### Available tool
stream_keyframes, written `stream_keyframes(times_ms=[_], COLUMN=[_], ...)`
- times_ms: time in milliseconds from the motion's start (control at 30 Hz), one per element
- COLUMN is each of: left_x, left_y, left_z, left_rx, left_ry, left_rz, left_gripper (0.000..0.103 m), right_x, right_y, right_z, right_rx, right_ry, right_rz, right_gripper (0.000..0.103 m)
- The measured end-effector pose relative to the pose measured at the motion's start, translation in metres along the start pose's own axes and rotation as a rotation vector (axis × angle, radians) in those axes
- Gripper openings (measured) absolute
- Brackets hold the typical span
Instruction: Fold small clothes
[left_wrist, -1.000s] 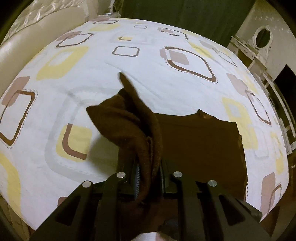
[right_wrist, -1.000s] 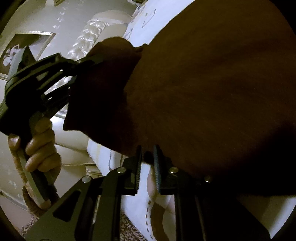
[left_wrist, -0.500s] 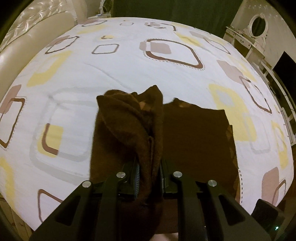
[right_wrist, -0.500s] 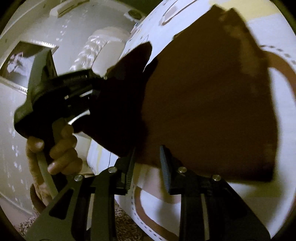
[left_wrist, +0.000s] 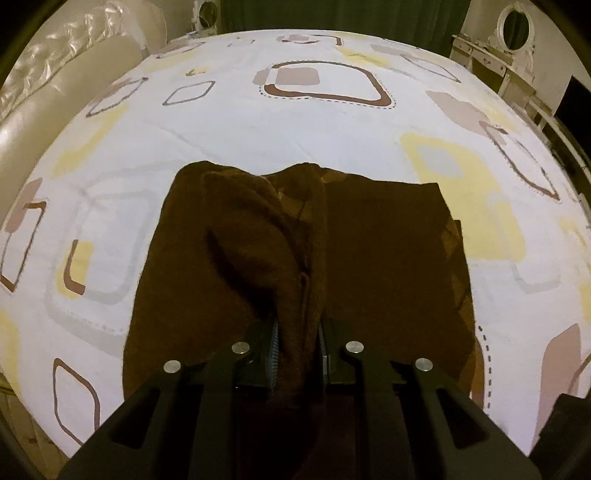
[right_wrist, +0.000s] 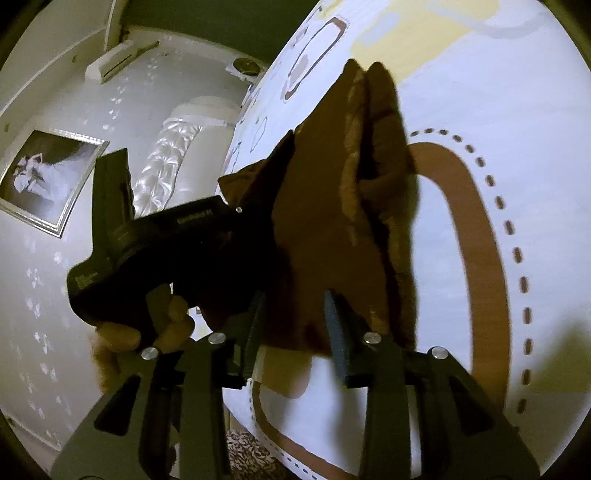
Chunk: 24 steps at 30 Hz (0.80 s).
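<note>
Brown garment bunched on patterned bedsheet

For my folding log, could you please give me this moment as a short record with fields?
garment: brown garment, lying on the bed, one part lifted
surface: patterned bedsheet
left tool: left tool, shut on a bunched fold of the garment
right tool: right tool, open, fingers apart at the garment's near edge, gripping nothing
left hand: left hand around the left tool's handle, seen from the right wrist view
fold state: not finished
</note>
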<state>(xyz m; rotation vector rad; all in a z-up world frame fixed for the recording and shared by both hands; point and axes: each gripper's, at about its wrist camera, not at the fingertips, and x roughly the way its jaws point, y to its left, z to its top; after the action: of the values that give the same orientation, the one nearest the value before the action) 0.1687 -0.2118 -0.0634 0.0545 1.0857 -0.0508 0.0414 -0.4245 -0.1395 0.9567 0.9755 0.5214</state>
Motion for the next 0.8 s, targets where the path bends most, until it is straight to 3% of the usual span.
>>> stream_keyframes(times_ms=[233, 367, 400, 500, 567, 667, 700, 800], left_x=[-0.003, -0.016, -0.02, -0.032, -0.045, -0.062, -0.069, -0.076], left_y=[-0.014, -0.032, -0.034, -0.035, -0.026, -0.001, 0.016, 0.059], left_z=[-0.006, -0.01, -0.011, -0.015, -0.017, -0.022, -0.024, -0.03], left_rx=[0.0, 0.036, 0.036, 0.026, 0.011, -0.006, -0.02, -0.066], left_ry=[-0.02, -0.034, -0.037, -0.042, -0.057, -0.107, -0.136, -0.189], left_rz=[-0.004, -0.113, -0.147, -0.245, -0.314, -0.378, -0.388, -0.393], left_gripper=[0.027, 0.036, 0.043, 0.046, 0.046, 0.064, 0.071, 0.076], right_x=[-0.012, -0.017, -0.021, -0.031, -0.036, -0.039, -0.038, -0.033], right_y=[-0.005, -0.007, -0.009, -0.014, -0.017, -0.012, -0.008, 0.001], right_z=[0.002, 0.007, 0.008, 0.009, 0.011, 0.011, 0.012, 0.019], right_rx=[0.017, 0.034, 0.042, 0.059, 0.072, 0.072, 0.063, 0.046], right_ry=[-0.03, -0.055, -0.066, -0.088, -0.101, -0.104, -0.104, -0.094], right_rz=[0.002, -0.003, -0.004, -0.001, 0.007, 0.025, 0.029, 0.051], right_gripper=[0.034, 0.034, 0.034, 0.034, 0.035, 0.036, 0.039, 0.042])
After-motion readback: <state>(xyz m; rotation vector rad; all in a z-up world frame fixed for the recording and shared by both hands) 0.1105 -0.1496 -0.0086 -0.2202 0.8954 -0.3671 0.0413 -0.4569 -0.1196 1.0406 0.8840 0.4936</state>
